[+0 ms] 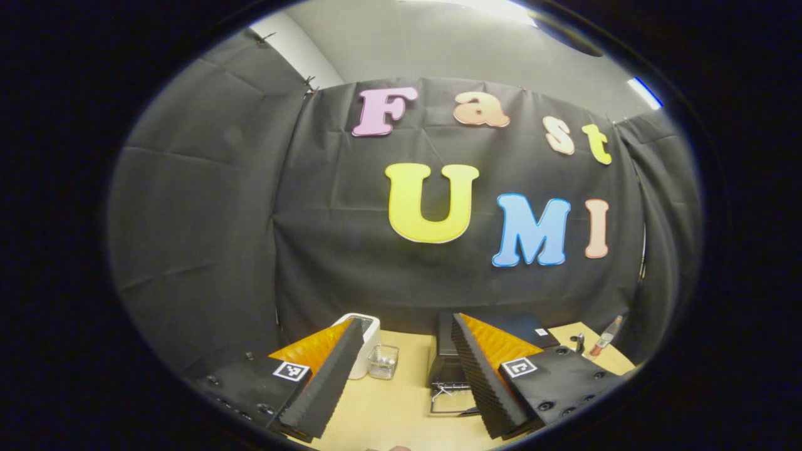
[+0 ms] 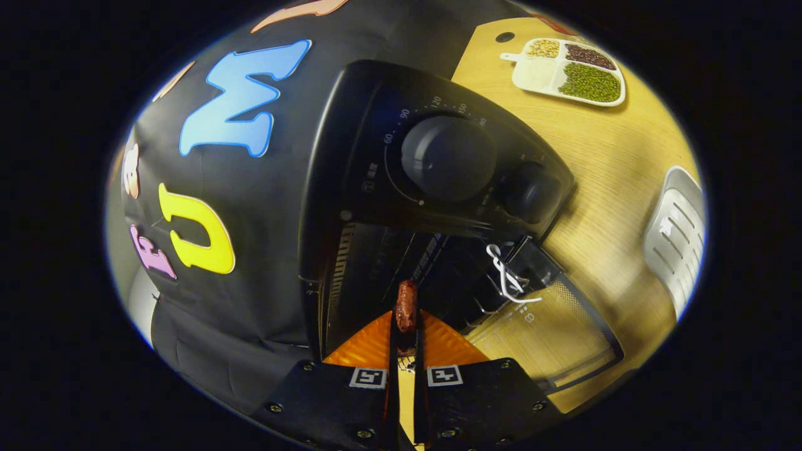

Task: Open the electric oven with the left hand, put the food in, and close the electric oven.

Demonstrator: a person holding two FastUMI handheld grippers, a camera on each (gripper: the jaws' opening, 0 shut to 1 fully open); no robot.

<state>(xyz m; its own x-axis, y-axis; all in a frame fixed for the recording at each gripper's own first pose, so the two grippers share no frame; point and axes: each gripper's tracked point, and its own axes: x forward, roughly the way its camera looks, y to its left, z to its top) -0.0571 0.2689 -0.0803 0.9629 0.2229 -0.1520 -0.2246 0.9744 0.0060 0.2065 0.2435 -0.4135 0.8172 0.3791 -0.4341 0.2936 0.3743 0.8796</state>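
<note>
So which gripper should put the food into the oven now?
Right. The right gripper is shut on the sausage at the open oven mouth; the left gripper is open and held back.

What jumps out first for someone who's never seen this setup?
In the right gripper view, a small reddish sausage is pinched between the right gripper fingers, right at the black oven whose glass door hangs open. In the left gripper view, the left gripper is spread wide above the wooden table.
</note>
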